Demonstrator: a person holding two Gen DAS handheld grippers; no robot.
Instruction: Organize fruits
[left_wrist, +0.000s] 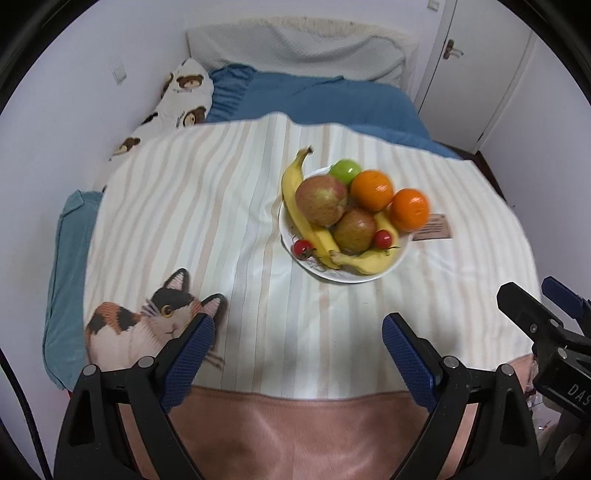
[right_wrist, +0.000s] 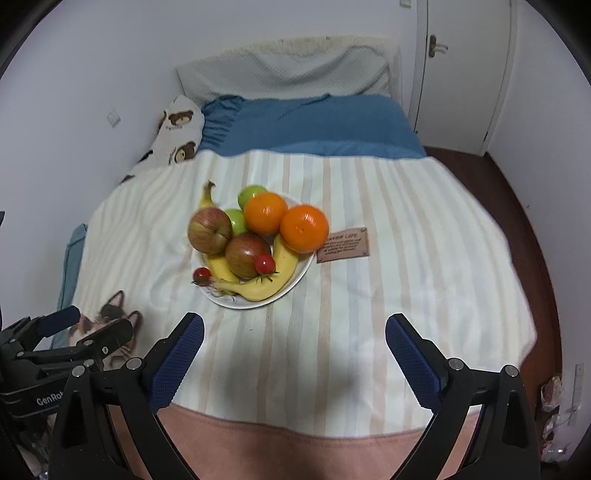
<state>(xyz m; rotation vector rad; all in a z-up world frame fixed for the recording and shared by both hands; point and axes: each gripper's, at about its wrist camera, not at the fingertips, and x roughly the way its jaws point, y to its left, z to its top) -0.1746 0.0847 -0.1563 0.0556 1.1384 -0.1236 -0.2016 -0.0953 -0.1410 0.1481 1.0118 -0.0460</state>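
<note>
Fruits sit heaped on a white plate (right_wrist: 301, 275) on the striped blanket (right_wrist: 406, 295) covering the bed, well ahead of both grippers. Left gripper (left_wrist: 298, 332) and right gripper (right_wrist: 294, 330) hover with jaws spread and empty, seemingly poised for a first pick.

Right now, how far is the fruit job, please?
All the fruit sits piled on the white plate: apples, oranges, bananas, cherry tomatoes. Nothing is in hand: the left gripper and right gripper are open, short of the plate. Any further sorting has not begun.
</note>
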